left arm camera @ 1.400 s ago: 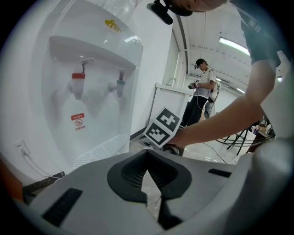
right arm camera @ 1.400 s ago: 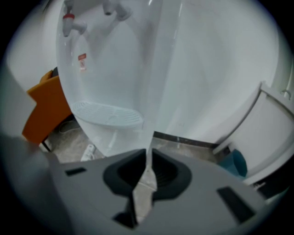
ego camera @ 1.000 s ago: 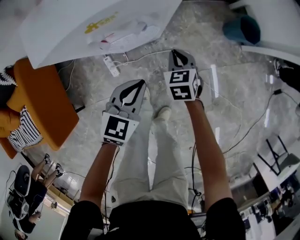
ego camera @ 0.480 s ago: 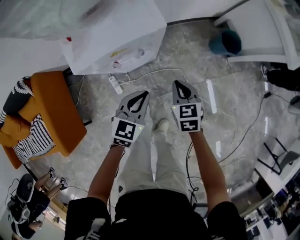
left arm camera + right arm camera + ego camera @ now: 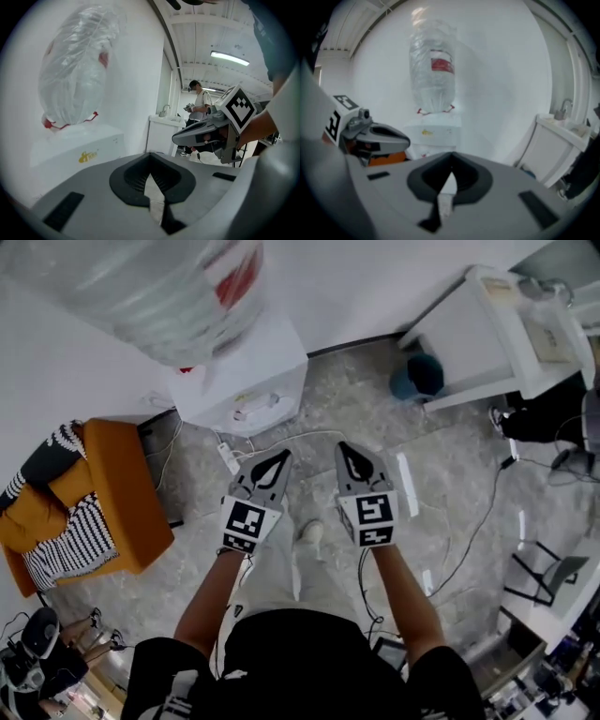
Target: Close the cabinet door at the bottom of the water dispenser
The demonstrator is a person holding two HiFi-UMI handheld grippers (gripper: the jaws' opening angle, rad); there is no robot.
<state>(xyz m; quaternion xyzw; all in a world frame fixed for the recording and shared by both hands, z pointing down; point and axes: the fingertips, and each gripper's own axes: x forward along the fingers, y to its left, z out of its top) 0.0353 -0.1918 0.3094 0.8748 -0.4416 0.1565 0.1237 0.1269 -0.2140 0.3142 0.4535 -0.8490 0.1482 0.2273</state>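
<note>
The white water dispenser stands against the wall with a clear bottle on top. Its bottom cabinet door cannot be made out from above. My left gripper and right gripper hang side by side over the floor, well short of the dispenser, both shut and empty. In the left gripper view the jaws meet at the tip of the left gripper, with the dispenser beyond. In the right gripper view the right gripper is likewise closed and faces the dispenser, whose lower part is hidden.
An orange seat with a striped cushion stands at the left. A power strip and cables lie on the marble floor. A white table and a teal bin are at the right. A person stands in the background.
Both grippers have risen away from the floor, still shut. The view has pulled back, so the whole dispenser and its bottle now show instead of only its top.
</note>
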